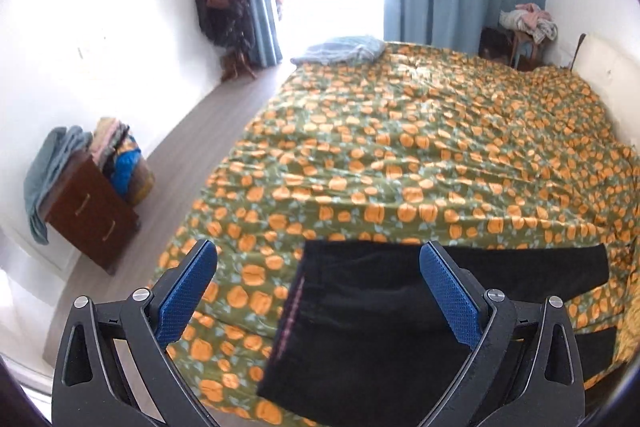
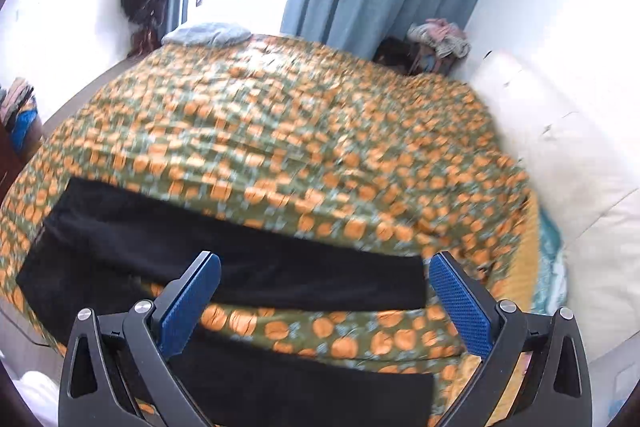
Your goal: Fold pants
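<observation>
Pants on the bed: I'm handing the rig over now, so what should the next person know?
Left tool: open, empty, over the waist end.
Right tool: open, empty, over the leg ends.
Black pants: spread flat on the orange-flowered bedspread, two legs apart with bedspread showing between them.
Done: pants laid out.
Left: no fold visible yet; bring one leg onto the other, then fold lengthwise.

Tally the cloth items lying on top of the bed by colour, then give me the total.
Black: 1, the pants, spread with both legs apart on the bedspread
Light blue: 1, the bunched cloth at the far corner
Total: 2

The piles on the dresser and the far chair are off the bed and not counted.
</observation>
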Tool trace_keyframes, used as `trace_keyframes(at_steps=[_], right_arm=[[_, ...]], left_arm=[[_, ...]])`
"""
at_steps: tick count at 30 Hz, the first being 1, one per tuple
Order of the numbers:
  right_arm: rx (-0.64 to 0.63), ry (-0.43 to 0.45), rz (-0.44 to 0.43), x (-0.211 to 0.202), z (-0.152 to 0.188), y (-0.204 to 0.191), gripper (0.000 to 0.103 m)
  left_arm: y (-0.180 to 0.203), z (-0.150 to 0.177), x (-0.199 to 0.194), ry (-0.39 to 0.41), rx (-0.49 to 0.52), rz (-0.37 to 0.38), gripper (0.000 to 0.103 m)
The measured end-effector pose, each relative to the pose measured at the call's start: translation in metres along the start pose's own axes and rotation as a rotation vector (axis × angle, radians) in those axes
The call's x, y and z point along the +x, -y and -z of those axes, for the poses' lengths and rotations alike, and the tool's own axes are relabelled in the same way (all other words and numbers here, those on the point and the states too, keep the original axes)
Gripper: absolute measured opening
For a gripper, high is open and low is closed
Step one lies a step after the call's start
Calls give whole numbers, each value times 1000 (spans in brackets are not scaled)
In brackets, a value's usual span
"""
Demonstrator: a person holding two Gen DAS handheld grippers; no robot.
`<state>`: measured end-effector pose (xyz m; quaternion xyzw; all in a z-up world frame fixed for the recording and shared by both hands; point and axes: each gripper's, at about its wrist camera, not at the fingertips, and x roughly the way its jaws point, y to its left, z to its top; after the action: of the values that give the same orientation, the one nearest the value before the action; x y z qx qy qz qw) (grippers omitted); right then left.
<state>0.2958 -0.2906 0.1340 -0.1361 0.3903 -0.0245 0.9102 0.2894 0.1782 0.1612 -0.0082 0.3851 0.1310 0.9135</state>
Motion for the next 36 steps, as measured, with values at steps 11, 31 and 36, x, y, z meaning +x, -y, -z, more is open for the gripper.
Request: trace_keyframes(at_steps=[11, 31, 36], right_arm=[[194, -110, 46, -70, -20, 15, 103], [-37, -226, -332, 17, -11, 86, 103], [61, -223, -317, 25, -25, 85, 103]], left_arm=[[-13, 8, -33, -197, -170, 187, 102], [223, -3, -50, -380, 110, 149, 101], [221, -11, -25, -371, 174, 199, 101]])
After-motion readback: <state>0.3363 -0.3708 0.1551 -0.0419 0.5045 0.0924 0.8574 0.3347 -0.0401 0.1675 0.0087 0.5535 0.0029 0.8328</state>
